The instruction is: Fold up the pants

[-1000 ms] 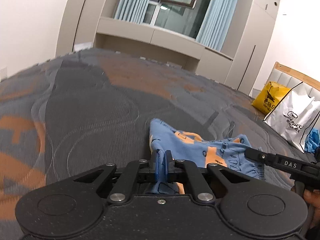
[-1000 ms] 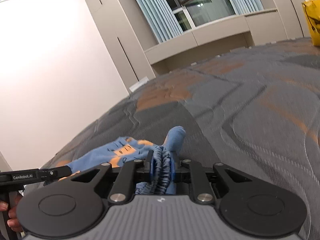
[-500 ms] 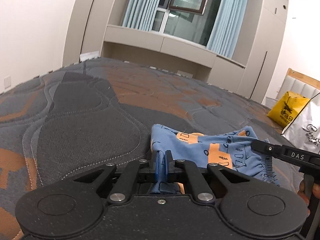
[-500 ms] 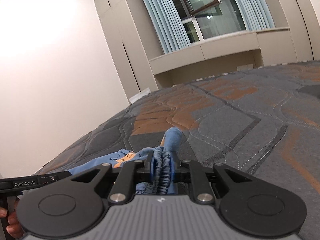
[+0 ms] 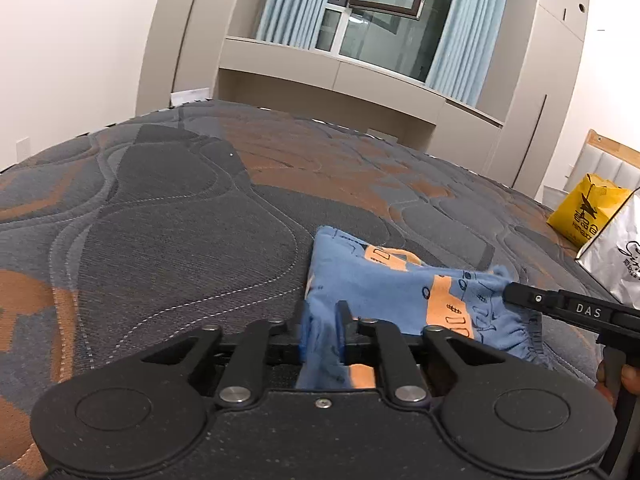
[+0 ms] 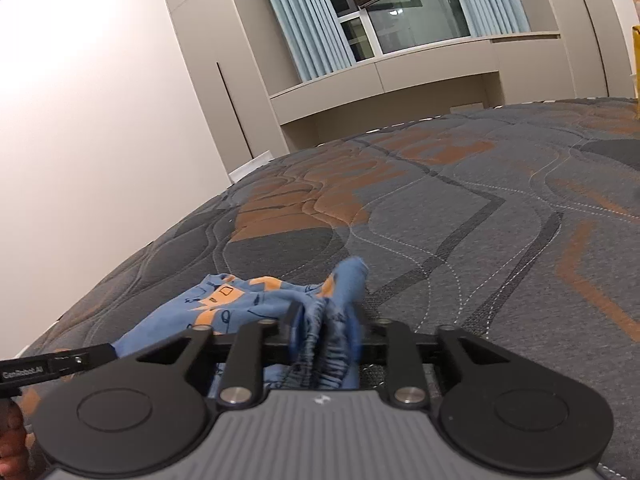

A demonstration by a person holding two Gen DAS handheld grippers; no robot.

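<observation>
Small blue pants (image 5: 392,280) with orange patches lie bunched on the grey and orange mattress (image 5: 180,220). My left gripper (image 5: 323,328) is shut on a hem edge of the pants, cloth pinched between its fingers. My right gripper (image 6: 325,326) is shut on the gathered elastic waistband of the pants (image 6: 248,300). The right gripper also shows at the right of the left wrist view (image 5: 560,308), and the left gripper at the left of the right wrist view (image 6: 60,364). The pants hang stretched between the two.
A yellow bag (image 5: 588,208) and a white shopping bag (image 5: 620,260) stand at the bed's right by the headboard. Cupboards and a curtained window (image 5: 380,12) lie beyond the far edge. The wall (image 6: 80,120) is to the left.
Both grippers have tilted and shifted with the pants still held; the far wall and window sit higher in both views. The cloth between them has spread a little wider.
</observation>
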